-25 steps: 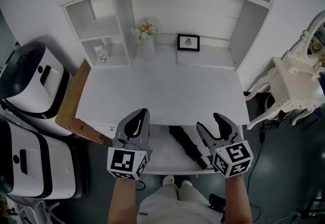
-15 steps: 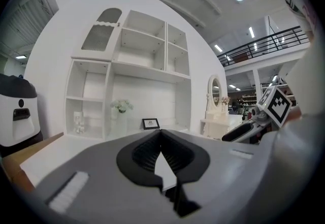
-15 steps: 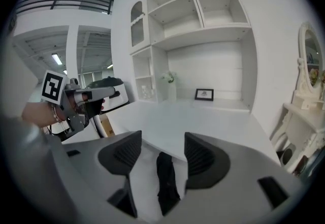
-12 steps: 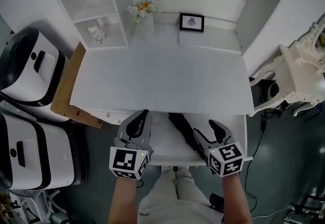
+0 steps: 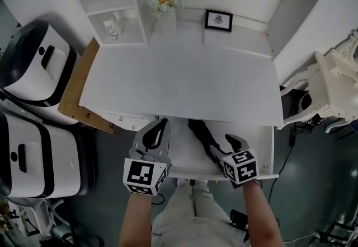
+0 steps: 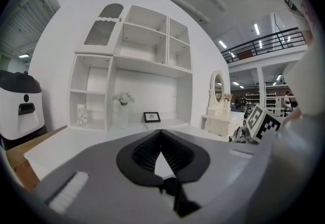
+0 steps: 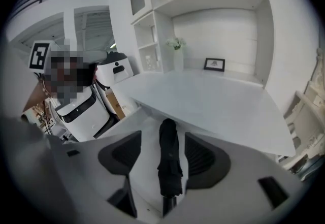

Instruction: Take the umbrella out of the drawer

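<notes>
Your open right claw [image 5: 222, 148] straddles the umbrella [image 5: 200, 131] in the drawer [image 5: 182, 152]: close, then lift. Left claw [image 5: 161, 125] is closed.

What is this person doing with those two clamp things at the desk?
A person holds a two-jaw gripper in each hand over an open drawer under a white desk. A folded black umbrella lies in the drawer. The right gripper is open, with its jaws on either side of the umbrella but not closed on it. The left gripper is shut and empty, above the drawer's left side.
</notes>
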The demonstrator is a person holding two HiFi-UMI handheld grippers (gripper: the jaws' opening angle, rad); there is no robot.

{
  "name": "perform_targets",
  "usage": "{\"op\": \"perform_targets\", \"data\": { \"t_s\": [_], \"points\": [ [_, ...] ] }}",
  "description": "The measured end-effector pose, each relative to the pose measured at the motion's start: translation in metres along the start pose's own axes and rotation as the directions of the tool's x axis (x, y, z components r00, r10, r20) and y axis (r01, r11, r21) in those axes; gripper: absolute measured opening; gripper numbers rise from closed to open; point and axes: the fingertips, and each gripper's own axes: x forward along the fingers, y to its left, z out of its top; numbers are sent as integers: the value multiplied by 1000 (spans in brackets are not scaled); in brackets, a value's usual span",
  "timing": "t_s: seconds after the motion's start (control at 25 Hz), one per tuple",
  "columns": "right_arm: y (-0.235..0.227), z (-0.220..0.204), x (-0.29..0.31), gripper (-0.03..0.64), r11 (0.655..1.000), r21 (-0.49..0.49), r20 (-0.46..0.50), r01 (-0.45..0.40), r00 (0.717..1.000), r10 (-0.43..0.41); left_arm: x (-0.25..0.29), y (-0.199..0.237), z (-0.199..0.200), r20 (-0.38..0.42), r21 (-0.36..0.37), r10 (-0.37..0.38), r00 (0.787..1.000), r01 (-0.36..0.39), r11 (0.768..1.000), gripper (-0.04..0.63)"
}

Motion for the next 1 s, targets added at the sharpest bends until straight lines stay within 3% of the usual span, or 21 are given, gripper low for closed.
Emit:
{"op": "perform_targets", "data": {
  "t_s": [0.24,0.52,1.0],
  "points": [
    [4,-29,41,262,999,-13,-144,-44,989,42,0,5,-3,-9,0,15,1000,-15,1000,9],
    [-4,-62,87,262,999,-13,-294,-42,955,36,6,16,-9,-29,6,28,999,-28,1000,9],
    [-19,-101,130,262,999,-42,-445,-14,895,-6,13,27,-33,-64,-21,48,997,-49,999,9]
  ]
}}
